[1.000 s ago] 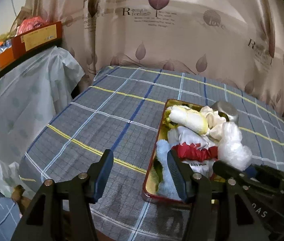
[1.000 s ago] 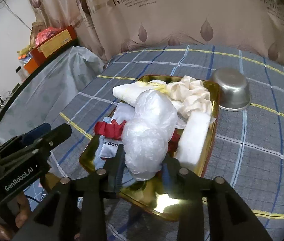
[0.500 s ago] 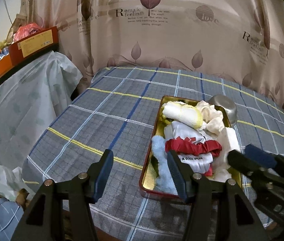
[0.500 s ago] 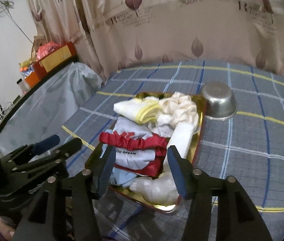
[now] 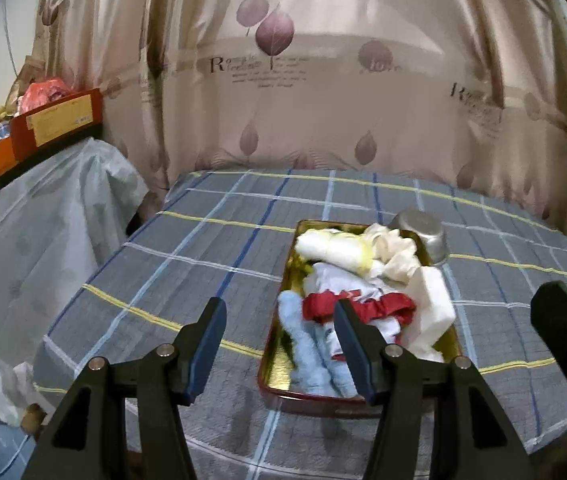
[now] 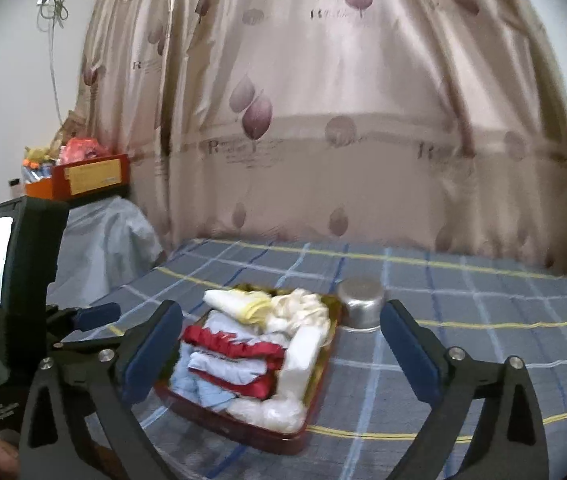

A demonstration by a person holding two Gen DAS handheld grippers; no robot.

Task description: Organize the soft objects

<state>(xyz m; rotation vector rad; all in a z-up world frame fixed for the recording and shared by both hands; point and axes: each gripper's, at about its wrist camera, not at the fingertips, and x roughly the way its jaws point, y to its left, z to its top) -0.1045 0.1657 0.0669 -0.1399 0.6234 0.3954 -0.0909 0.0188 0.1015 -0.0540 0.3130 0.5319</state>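
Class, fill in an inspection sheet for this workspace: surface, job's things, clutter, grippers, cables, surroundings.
Surface: checked tablecloth over the table.
Job's things: soft cloths and a plastic bag piled in the gold tray.
Clutter: upturned metal bowl beside the tray.
Grippers: left gripper open, empty; right gripper opening, nothing between its jaws.
Cables: a cord hangs on the wall.
Surroundings: leaf-print curtain; covered shelf with red box.

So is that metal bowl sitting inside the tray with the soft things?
No, the metal bowl sits upside down on the checked tablecloth, just beyond the tray.
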